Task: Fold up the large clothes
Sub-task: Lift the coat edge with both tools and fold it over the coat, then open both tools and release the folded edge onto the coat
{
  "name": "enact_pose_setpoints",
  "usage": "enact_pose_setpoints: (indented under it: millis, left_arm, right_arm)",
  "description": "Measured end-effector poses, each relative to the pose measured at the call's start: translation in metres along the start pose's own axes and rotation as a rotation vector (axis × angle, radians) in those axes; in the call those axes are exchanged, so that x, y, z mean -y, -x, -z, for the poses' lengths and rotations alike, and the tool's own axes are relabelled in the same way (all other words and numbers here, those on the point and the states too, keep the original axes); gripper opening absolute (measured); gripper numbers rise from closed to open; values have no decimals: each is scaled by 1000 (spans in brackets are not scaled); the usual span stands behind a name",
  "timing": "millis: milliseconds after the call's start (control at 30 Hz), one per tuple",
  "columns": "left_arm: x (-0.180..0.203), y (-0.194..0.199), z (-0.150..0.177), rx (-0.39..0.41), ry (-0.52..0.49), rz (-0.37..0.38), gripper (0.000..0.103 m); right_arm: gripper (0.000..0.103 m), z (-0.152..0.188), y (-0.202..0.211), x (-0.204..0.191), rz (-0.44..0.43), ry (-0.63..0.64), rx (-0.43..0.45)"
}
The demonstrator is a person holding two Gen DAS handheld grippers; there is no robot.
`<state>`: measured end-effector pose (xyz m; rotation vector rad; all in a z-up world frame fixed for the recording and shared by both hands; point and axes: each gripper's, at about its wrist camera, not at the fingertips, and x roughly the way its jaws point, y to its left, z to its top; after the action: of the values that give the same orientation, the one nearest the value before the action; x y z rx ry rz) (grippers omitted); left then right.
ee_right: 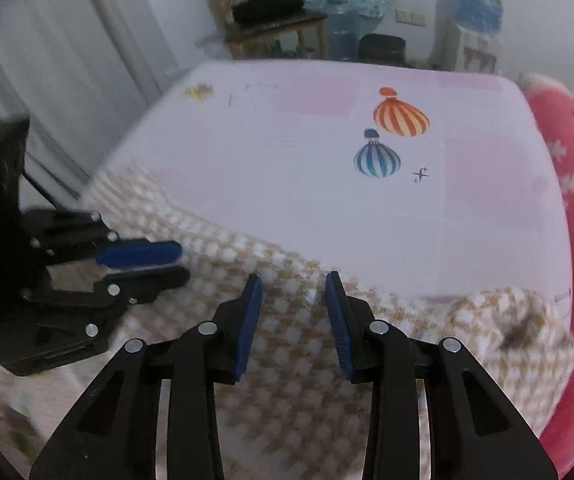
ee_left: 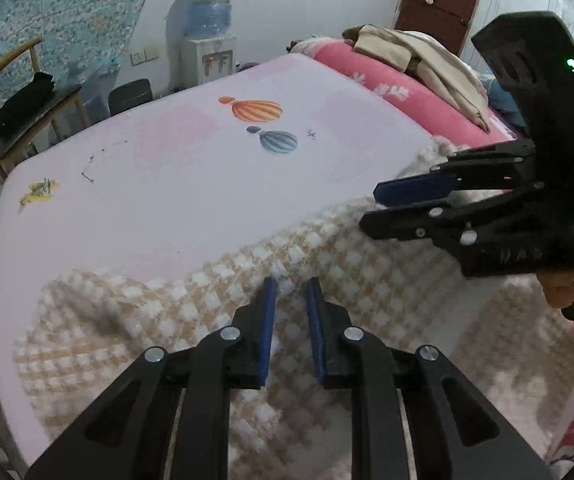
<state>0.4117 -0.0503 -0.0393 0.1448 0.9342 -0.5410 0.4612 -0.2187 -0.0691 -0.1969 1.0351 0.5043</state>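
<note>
Two tongs, left [ee_left: 291,286] and right [ee_right: 293,280], over one checked garment [ee_left: 367,264]

Tan-and-white checked garment [ee_left: 215,304] on pale pink sheet [ee_left: 175,184] with striped balloons [ee_left: 257,110].

A pale pink bed sheet [ee_left: 175,184] printed with an orange balloon [ee_left: 257,110] and a blue balloon [ee_left: 278,141] fills the middle ground. Along its right edge lies a pink pillow [ee_left: 399,92] bearing beige clothes [ee_left: 415,60]. Beyond the far edge stand a water dispenser [ee_left: 209,28], a dark bin [ee_left: 131,96] and a wooden chair [ee_left: 19,112] (something black rests on its seat). Patterned teal fabric [ee_left: 71,16] hangs on the far wall.
</note>
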Motion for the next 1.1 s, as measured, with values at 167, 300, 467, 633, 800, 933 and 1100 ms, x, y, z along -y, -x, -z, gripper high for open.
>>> enact_pose_setpoints:
  millis: [167, 300, 467, 633, 800, 933, 1100]
  left_arm:
    - [-1, 25, 4, 13, 6, 38, 16]
    - [21, 27, 16, 4, -82, 91, 16]
    - [30, 16, 25, -34, -96, 24, 17]
    - [29, 46, 39, -23, -77, 50, 25]
    - [29, 35, 61, -65, -59, 4, 28]
    - [20, 57, 61, -43, 72, 35, 42]
    - [15, 111, 86, 51, 120, -14, 65]
  right_arm:
    - [34, 6, 28, 1, -53, -41, 29]
    - [34, 24, 28, -17, -18, 29, -10]
    - [34, 31, 29, -10, -12, -33, -25]
    - [39, 57, 61, -21, 19, 8, 22]
    - [41, 82, 44, -18, 86, -39, -29]
    - [59, 85, 76, -38, 138, -69, 24]
    - [75, 126, 115, -69, 96, -84, 95]
